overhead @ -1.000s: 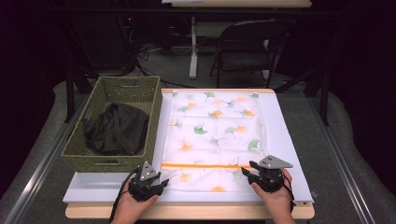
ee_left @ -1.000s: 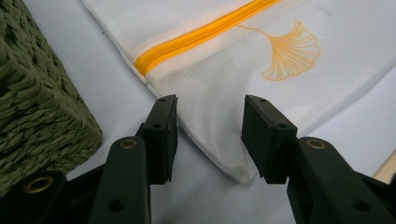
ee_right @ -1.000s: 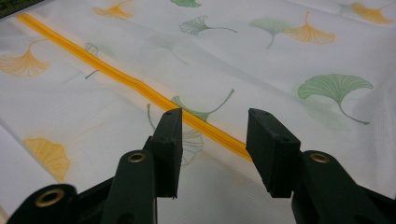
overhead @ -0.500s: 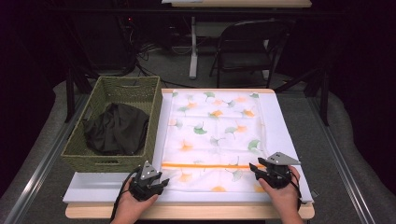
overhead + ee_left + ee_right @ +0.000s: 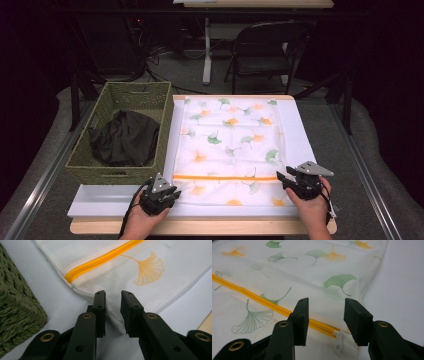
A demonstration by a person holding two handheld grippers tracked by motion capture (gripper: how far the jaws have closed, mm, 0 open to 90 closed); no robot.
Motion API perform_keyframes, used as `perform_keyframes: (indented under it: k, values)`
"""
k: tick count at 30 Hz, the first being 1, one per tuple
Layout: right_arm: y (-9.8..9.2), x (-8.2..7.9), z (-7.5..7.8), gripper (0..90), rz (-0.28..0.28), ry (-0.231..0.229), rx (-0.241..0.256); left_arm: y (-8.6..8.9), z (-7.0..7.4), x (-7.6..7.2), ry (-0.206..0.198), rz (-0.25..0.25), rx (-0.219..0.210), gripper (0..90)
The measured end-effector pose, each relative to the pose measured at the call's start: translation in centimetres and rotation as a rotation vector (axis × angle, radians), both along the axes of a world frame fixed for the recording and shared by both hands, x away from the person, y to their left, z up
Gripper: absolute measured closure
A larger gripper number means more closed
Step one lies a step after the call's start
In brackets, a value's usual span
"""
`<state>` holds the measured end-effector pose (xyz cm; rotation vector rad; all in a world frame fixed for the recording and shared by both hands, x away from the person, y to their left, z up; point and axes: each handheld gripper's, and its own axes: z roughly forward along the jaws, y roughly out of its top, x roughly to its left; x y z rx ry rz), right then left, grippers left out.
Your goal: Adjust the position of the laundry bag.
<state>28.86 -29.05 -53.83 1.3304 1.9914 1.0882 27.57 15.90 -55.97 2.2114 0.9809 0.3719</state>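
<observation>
Bag (image 5: 230, 145) lies flat in the middle of the table (image 5: 305, 150), white with leaf pictures and an orange zip (image 5: 225, 177). Left tongs (image 5: 113, 312) sit at its near left corner, with the jaws a little apart and the cloth edge between them. Right tongs (image 5: 325, 320) are wide open over the zip's right end, by the white pull (image 5: 338, 343). Beside the bag, at the table's left edge, stands a basket (image 5: 95, 167).

high view: above, facing forward-down, far | claw views: close, low | shared: zippered bag (image 5: 230, 145)
</observation>
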Motion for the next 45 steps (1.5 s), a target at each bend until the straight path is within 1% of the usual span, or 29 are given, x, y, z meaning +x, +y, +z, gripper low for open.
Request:
perform_keyframes:
  k: [4, 10, 11, 15, 19, 22, 25, 26, 29, 30, 32, 33, 36, 37, 40, 42, 45]
  values:
    - [-0.3, 0.0, 0.0, 55.0, -0.010, 0.004, 0.009, 0.0, 0.0, 0.1, 0.010, 0.003, -0.003, 78.4]
    - [-0.6, 0.2, -0.1, 55.0, -0.019, 0.006, 0.006, 0.0, 0.1, 0.2, 0.007, 0.009, 0.000, 83.0]
    - [-0.7, 0.2, -0.2, 55.0, -0.020, 0.010, 0.013, 0.0, 0.1, 0.2, 0.009, 0.008, -0.003, 84.9]
    - [-0.7, 0.2, -0.2, 55.0, -0.023, 0.010, 0.011, -0.1, 0.1, 0.2, 0.009, 0.006, -0.003, 86.6]
    - [-0.7, 0.3, -0.3, 55.0, -0.024, 0.010, 0.012, 0.0, 0.1, 0.3, 0.019, 0.006, -0.012, 87.4]
    - [-0.8, 0.4, -0.3, 55.0, -0.028, 0.016, 0.015, 0.1, 0.0, 0.3, 0.027, 0.008, -0.029, 87.6]
    - [-0.9, 0.6, -0.4, 54.9, -0.040, 0.018, 0.011, 0.2, 0.0, 0.4, 0.025, 0.004, -0.034, 87.6]
    - [-1.0, 0.8, -0.5, 55.0, -0.051, 0.027, 0.011, 0.2, 0.0, 0.4, 0.024, 0.004, -0.035, 87.6]
    - [-1.3, 1.1, -0.6, 55.0, -0.060, 0.036, 0.011, 0.3, 0.0, 0.4, 0.028, 0.009, -0.041, 87.6]
    - [-1.5, 1.4, -0.8, 54.9, -0.071, 0.048, 0.015, 0.3, -0.1, 0.4, 0.030, 0.011, -0.045, 87.6]
    - [-1.6, 1.6, -0.9, 54.7, -0.075, 0.053, 0.018, 0.3, -0.1, 0.4, 0.030, 0.013, -0.051, 87.6]
    - [-1.7, 1.7, -1.0, 54.6, -0.078, 0.064, 0.019, 0.3, -0.1, 0.4, 0.031, 0.013, -0.052, 87.7]
    - [-2.0, 2.0, -1.3, 53.8, -0.088, 0.082, 0.034, 0.3, -0.1, 0.5, 0.031, 0.009, -0.052, 87.7]
    - [-2.2, 2.1, -1.3, 53.1, -0.095, 0.091, 0.048, 0.3, -0.1, 0.5, 0.032, 0.009, -0.053, 87.7]
    - [-2.4, 2.2, -1.4, 52.8, -0.104, 0.092, 0.049, 0.4, -0.1, 0.5, 0.037, 0.011, -0.056, 87.8]
    - [-2.7, 2.4, -1.4, 52.5, -0.120, 0.094, 0.062, 0.4, -0.1, 0.5, 0.041, 0.016, -0.060, 87.9]
    - [-2.9, 2.5, -1.5, 52.3, -0.131, 0.094, 0.066, 0.4, -0.1, 0.5, 0.043, 0.017, -0.067, 87.9]
